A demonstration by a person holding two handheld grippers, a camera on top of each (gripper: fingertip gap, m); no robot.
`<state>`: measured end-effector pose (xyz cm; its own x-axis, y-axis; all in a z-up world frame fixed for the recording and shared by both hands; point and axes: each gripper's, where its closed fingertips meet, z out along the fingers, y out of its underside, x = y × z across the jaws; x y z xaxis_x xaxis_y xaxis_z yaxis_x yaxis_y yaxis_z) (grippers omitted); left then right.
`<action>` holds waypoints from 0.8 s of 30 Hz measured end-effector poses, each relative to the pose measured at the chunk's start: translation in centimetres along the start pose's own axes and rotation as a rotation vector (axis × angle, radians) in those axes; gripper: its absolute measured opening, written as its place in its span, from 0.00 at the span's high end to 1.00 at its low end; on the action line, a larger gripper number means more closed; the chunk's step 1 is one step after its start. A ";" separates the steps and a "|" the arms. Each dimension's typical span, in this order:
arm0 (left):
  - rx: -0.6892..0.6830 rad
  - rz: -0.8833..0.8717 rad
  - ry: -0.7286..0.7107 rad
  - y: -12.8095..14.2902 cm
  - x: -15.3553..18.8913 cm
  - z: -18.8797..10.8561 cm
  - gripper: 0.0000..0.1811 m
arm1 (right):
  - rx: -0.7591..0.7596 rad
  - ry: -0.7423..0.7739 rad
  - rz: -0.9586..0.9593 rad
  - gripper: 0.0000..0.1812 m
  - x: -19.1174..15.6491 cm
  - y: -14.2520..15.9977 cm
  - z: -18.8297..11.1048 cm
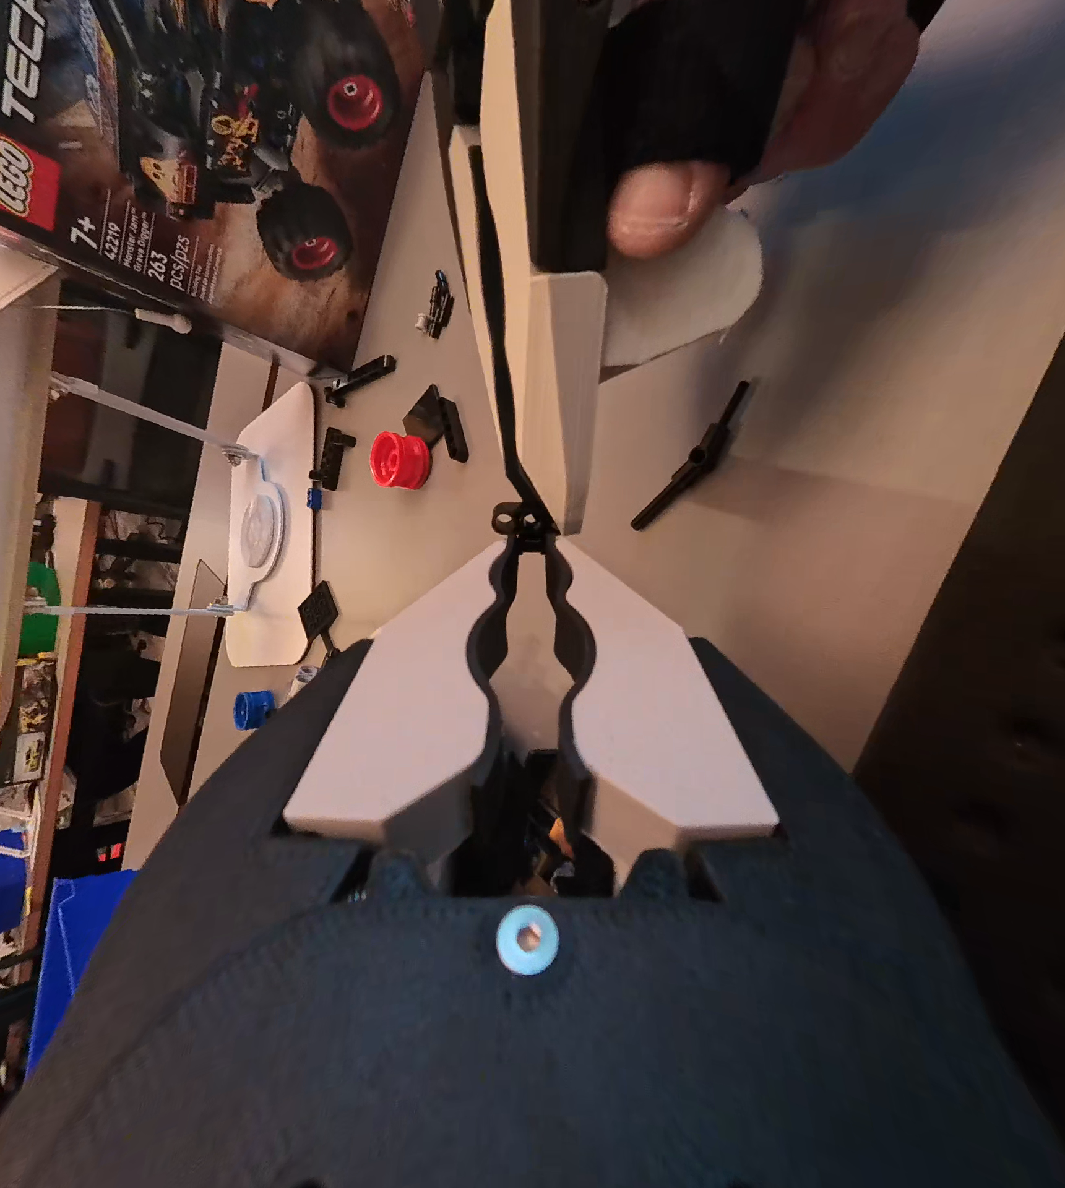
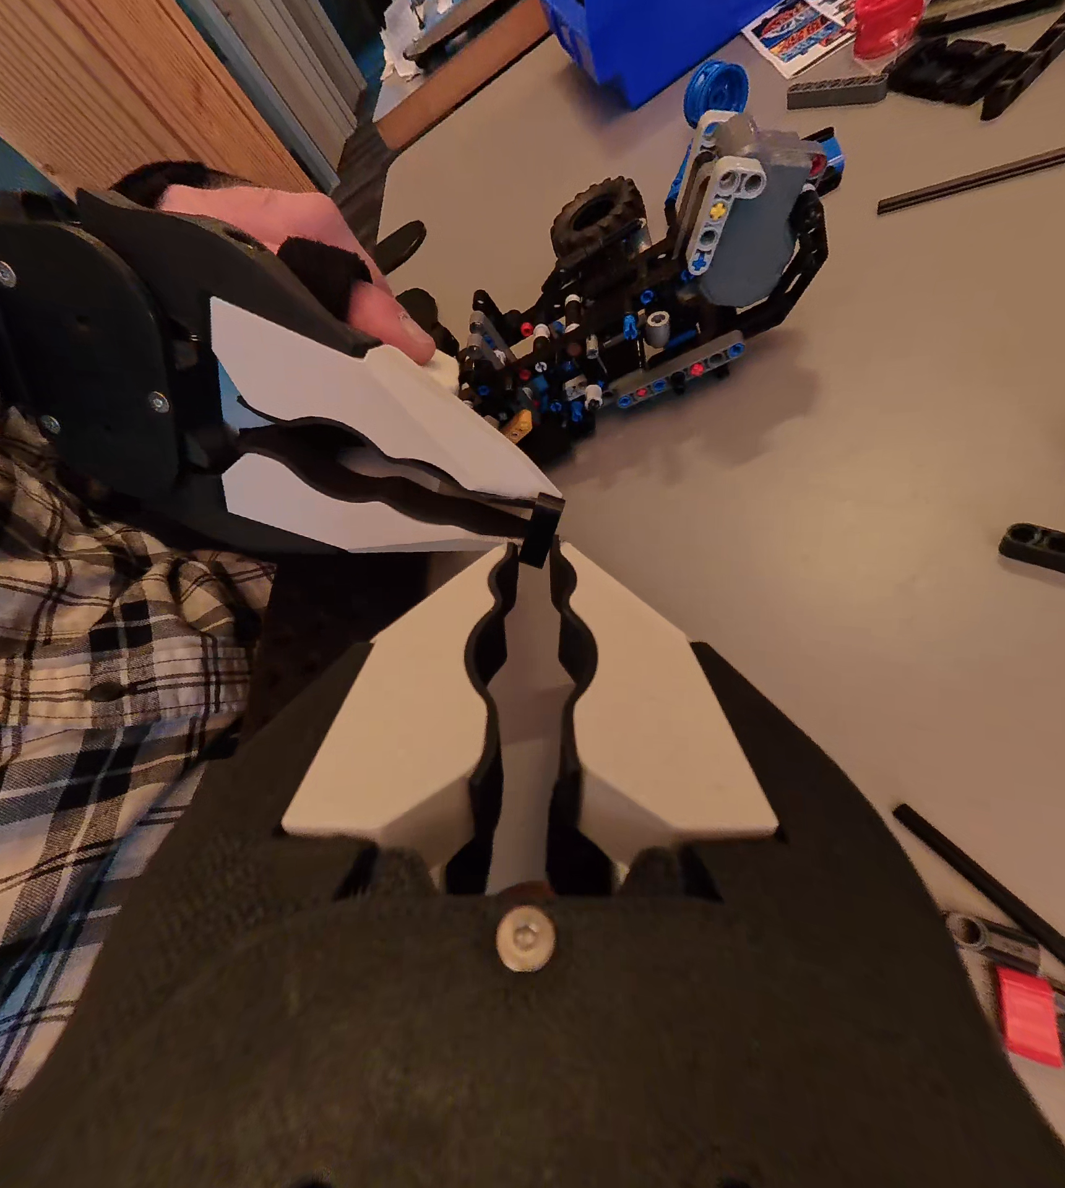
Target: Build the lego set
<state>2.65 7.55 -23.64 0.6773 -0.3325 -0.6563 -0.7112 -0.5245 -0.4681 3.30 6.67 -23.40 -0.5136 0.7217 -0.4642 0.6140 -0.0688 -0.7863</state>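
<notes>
Midway: pinching 1 small black connector [image 1: 520, 519] in both grippers' jaws; chassis [image 2: 632, 321] half-built, loose parts [image 1: 400, 459] littering bench [image 2: 838, 450].

Left gripper [image 1: 526, 546]: fingers nearly together, tips pinching a small black piece [image 1: 520, 519]. Right gripper [image 2: 533, 546]: fingers narrowly parted at the tips, about that piece's lower end; contact cannot be confirmed. Both grippers meet tip to tip, set at an angle to each other. Left hand [image 2: 298, 257] grips its tool from behind, one finger [image 2: 391, 318] lying along the upper jaw.
</notes>
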 end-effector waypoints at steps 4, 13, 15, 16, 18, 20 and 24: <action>0.033 -0.036 0.013 -0.2 -0.1 -0.3 0.96 | 0.014 0.000 -0.020 0.96 -0.1 -0.3 -0.2; 0.183 -0.312 0.152 -0.5 -0.3 -2.5 0.90 | 0.099 -0.059 -0.088 0.97 -1.8 -2.0 -0.6; 0.227 -0.395 0.197 -0.6 -0.4 -3.1 0.90 | 0.109 -0.082 -0.109 0.97 -2.5 -2.3 -0.4; 0.249 -0.427 0.214 -0.6 -0.4 -3.3 0.90 | 0.111 -0.087 -0.121 0.97 -2.8 -2.4 -0.3; 0.294 -0.471 0.248 -0.8 -0.5 -3.9 0.91 | 0.109 -0.103 -0.142 0.97 -3.3 -2.5 -0.1; 0.320 -0.492 0.271 -0.8 -0.6 -4.3 0.91 | 0.102 -0.109 -0.174 0.97 -3.7 -2.4 0.0; 0.358 -0.485 0.356 -0.9 0.2 -5.3 0.92 | 0.061 -0.123 -0.249 0.97 -4.6 -1.9 0.5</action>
<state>4.47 3.85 -20.24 0.9109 -0.3950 -0.1190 -0.2901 -0.4082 -0.8656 4.23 3.18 -19.98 -0.7155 0.6326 -0.2964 0.4244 0.0566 -0.9037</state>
